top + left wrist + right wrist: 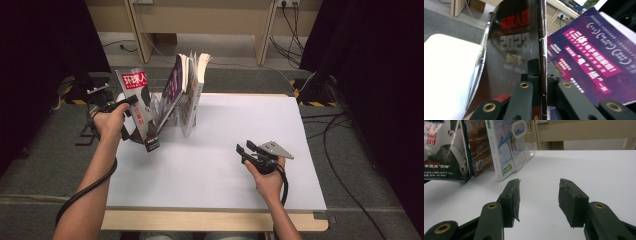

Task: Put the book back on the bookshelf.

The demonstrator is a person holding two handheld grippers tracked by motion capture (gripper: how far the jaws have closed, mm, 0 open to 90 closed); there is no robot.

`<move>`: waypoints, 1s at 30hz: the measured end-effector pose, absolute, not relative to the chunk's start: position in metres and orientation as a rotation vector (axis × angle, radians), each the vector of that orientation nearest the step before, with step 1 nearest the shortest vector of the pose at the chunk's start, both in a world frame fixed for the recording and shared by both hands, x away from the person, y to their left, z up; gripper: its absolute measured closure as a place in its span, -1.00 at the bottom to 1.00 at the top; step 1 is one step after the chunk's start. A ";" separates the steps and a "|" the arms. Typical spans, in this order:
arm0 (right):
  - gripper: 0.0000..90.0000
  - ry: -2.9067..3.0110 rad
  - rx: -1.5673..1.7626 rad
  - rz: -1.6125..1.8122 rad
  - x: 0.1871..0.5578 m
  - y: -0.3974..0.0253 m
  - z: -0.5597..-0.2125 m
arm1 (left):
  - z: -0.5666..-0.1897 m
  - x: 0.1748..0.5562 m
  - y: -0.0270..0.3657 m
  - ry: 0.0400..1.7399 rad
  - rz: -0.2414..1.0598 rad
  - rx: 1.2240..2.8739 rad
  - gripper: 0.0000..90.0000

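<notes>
A magazine [137, 102] with red title lettering is held tilted at the table's left edge, its lower corner near the white surface. My left gripper [131, 101] is shut on its edge; in the left gripper view the dark spine [542, 50] runs between the closed jaws. A purple book [174, 87] leans right beside it, and its purple cover [594, 55] is close behind the magazine. More books [192, 95] stand upright in a clear holder [524, 157]. My right gripper [246, 150] rests on the table at the right, open, with nothing between its fingers [512, 200].
The white table top [225, 165] stretches wide between the books and my right hand. A wooden bench [200, 20] stands beyond the table, with cables [292, 30] on the floor. Dark curtains flank both sides.
</notes>
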State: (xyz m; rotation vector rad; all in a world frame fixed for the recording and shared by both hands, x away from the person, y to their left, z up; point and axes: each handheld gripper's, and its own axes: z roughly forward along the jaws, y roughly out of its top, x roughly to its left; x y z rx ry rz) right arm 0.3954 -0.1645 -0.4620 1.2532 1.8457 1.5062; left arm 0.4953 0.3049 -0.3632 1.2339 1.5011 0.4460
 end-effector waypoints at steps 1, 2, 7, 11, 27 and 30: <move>0.16 1.845 1.251 1.507 0.396 -0.164 -0.463 | -0.362 0.494 0.304 1.490 0.456 1.236 0.91; 0.16 1.847 1.252 1.507 0.396 -0.164 -0.463 | -0.361 0.493 0.303 1.483 0.467 1.238 0.91; 0.16 1.852 1.249 1.500 0.395 -0.165 -0.462 | -0.358 0.488 0.300 1.448 0.548 1.263 0.91; 0.16 1.854 1.244 1.500 0.394 -0.164 -0.462 | -0.353 0.484 0.298 1.417 0.585 1.277 0.91; 0.16 1.854 1.247 1.501 0.394 -0.164 -0.463 | -0.321 0.496 0.295 1.276 0.789 1.293 0.91; 0.16 1.853 1.257 1.505 0.394 -0.163 -0.463 | -0.315 0.503 0.296 1.261 0.820 1.284 0.91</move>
